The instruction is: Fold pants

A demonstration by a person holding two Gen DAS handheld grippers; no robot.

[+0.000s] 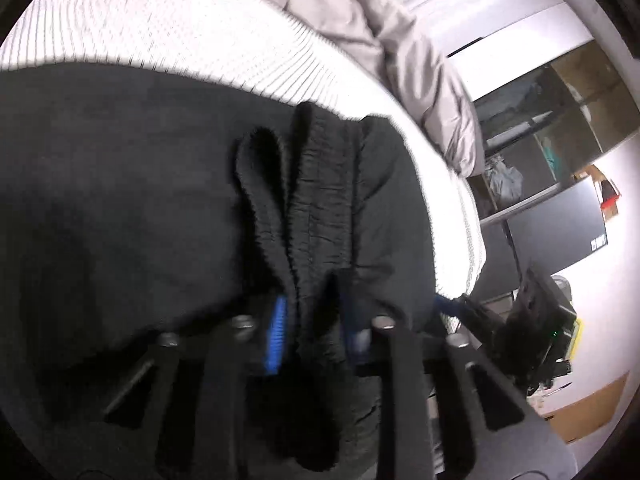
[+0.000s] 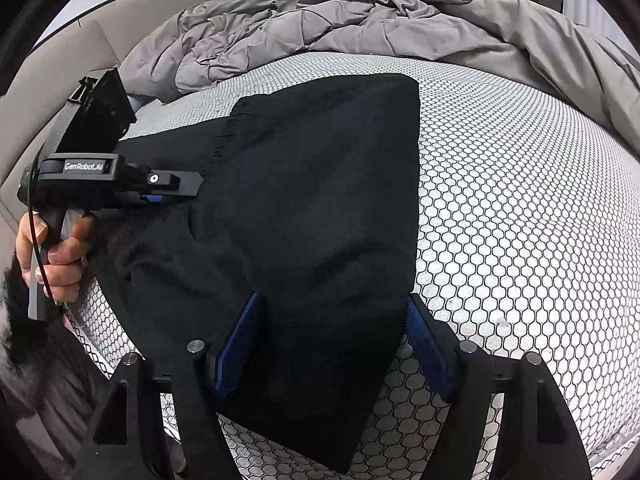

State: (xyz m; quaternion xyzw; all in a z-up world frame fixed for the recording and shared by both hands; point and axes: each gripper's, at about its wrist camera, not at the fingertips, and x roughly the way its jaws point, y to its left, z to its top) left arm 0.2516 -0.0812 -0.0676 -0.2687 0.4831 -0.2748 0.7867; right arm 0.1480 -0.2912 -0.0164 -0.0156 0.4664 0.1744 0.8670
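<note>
Black pants (image 2: 312, 208) lie partly folded on a white honeycomb-patterned mattress (image 2: 520, 220). My left gripper (image 1: 316, 320) is shut on the gathered waistband (image 1: 320, 200) at the pants' left edge; it also shows in the right wrist view (image 2: 176, 188), held by a hand. My right gripper (image 2: 332, 332) is open, its blue-padded fingers (image 2: 240, 340) straddling the near end of the pants without pinching the cloth.
A crumpled grey duvet (image 2: 360, 28) lies along the far side of the bed. A beige padded headboard (image 2: 48, 92) is at the left. In the left wrist view, shelves (image 1: 540, 120), a dark monitor (image 1: 560, 224) and a cardboard box (image 1: 588, 408) stand past the mattress edge.
</note>
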